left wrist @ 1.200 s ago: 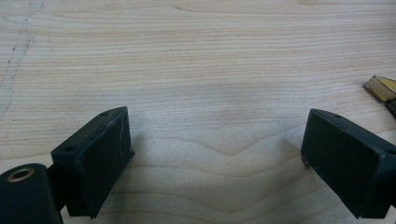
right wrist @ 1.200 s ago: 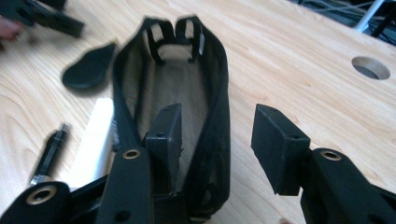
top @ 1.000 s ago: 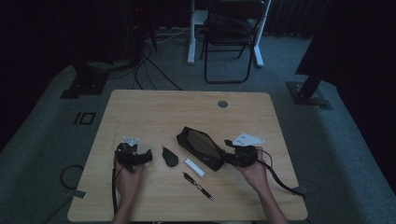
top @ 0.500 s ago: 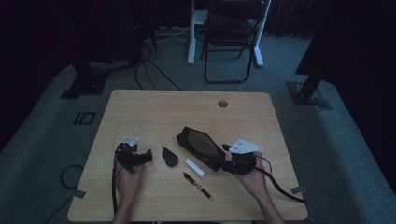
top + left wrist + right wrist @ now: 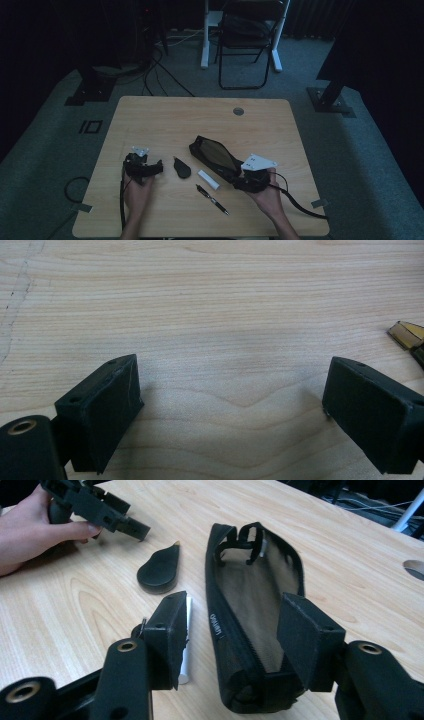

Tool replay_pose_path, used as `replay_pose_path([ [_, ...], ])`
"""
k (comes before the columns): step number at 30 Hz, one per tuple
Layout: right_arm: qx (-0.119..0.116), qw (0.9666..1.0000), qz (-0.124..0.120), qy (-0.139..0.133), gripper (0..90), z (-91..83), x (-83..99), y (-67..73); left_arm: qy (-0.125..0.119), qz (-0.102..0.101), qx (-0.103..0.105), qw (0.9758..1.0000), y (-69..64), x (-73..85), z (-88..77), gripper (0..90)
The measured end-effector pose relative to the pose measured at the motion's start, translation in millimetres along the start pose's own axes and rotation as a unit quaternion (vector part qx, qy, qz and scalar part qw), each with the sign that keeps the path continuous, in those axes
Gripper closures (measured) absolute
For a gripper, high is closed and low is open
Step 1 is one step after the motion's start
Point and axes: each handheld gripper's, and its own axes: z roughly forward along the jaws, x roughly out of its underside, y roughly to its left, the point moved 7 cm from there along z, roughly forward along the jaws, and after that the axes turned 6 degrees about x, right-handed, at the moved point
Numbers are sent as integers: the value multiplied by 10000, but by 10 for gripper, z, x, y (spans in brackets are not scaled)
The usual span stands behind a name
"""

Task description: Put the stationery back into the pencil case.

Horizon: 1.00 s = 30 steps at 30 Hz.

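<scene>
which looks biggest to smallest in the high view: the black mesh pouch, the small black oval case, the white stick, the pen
1. black mesh pouch, clearly largest
2. pen, longest of the rest but thin
3. small black oval case, shorter but wider; its order against the pen is unsure
4. white stick, smallest

Your worktop [image 5: 165, 125] is pale wood with wavy grain. Your pouch [image 5: 250, 605] is black with brownish mesh; the small stick [image 5: 208, 179] is white.

A: layout on table [image 5: 165, 120]?
B: Pouch [image 5: 214, 155] center-right, right gripper [image 5: 243, 181] at its near end. Tube [image 5: 208, 179] just left of pouch, pen [image 5: 212, 198] in front of tube.
A: left side?
B: Flat case [image 5: 181, 167] left of tube, left gripper [image 5: 159, 165] beyond it. Chair [image 5: 247, 40] on floor behind table.
</scene>
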Motion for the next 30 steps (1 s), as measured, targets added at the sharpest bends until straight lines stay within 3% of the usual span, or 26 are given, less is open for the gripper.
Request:
replay_pose_path([
  [17, -257, 9991, -208, 266, 509, 94, 163, 227, 0, 5, 3, 10000, 0, 0, 0, 88],
  [25, -508, 9982, -148, 271, 568, 167, 228, 387, 0, 5, 3, 10000, 0, 0, 0, 88],
  [27, -425, 9981, -313, 325, 576, 187, 234, 438, -1, 2, 3, 10000, -1, 0, 0, 88],
  [30, -499, 9974, -419, 308, 586, 205, 227, 533, 0, 6, 3, 10000, 0, 0, 0, 88],
])
